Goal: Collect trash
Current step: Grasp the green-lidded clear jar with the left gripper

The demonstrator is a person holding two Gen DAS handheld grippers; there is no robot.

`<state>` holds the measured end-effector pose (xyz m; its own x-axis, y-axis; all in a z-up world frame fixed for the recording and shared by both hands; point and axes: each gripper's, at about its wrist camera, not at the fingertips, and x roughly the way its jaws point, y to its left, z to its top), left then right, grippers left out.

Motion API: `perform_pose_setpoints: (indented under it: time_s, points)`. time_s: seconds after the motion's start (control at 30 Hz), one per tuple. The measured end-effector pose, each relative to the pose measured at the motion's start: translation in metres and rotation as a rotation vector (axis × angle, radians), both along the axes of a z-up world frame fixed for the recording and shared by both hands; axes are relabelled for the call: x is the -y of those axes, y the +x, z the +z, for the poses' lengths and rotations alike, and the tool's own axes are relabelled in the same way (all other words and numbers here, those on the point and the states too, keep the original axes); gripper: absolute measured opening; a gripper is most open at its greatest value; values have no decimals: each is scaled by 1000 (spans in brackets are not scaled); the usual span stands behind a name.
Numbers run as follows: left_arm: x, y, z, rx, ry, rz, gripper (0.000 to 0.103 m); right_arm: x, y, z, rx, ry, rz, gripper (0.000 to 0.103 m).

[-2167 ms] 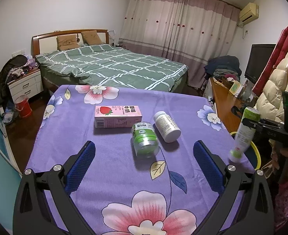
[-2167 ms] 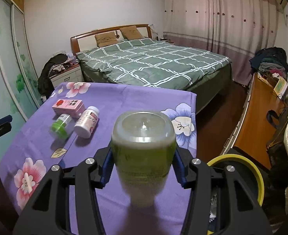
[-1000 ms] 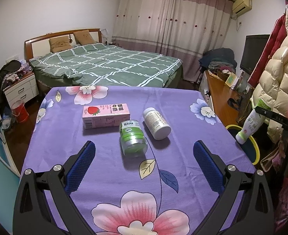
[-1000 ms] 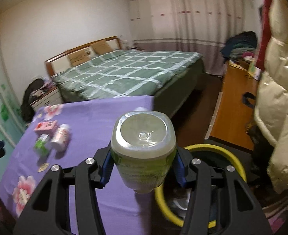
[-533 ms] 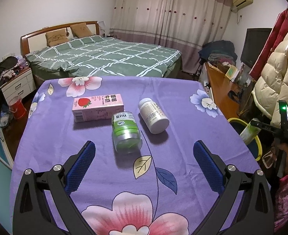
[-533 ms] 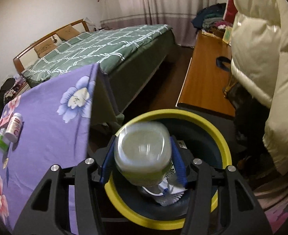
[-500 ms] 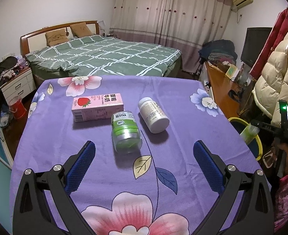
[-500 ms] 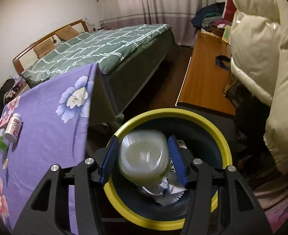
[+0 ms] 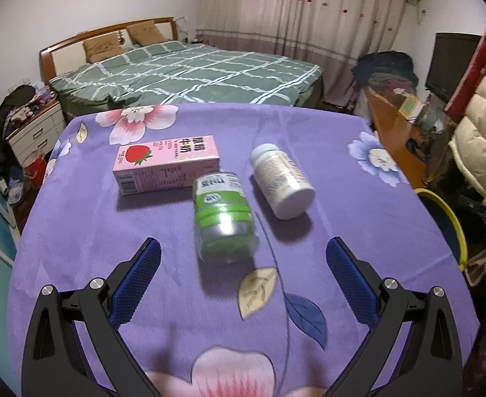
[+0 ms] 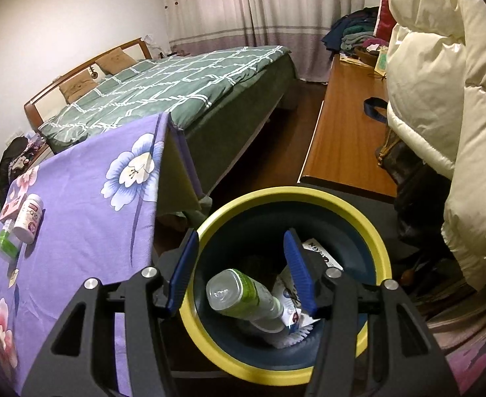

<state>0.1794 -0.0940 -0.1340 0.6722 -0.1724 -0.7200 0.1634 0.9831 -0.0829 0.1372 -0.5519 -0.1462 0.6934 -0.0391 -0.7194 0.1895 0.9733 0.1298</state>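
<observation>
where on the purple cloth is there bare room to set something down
Bare cloth runs along the left edge beside the pink carton, between the left gripper and the green jar, and on the right between the white bottle and the bin. The middle is crowded: carton, jar and bottle lie close together.

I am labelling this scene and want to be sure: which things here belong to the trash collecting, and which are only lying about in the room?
Belong to the job:
- green-label bottle, lying in the bin
- green jar, white bottle and pink strawberry carton on the table

Just lying about:
- bed
- cream jacket
- wooden desk
</observation>
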Motion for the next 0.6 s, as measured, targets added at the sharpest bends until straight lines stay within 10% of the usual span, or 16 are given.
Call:
perform_pose_setpoints:
  time_s: [0.6]
  points:
    - [0,48,-39,-75,13,47,71,-9,6,-11,-26,22,34,52]
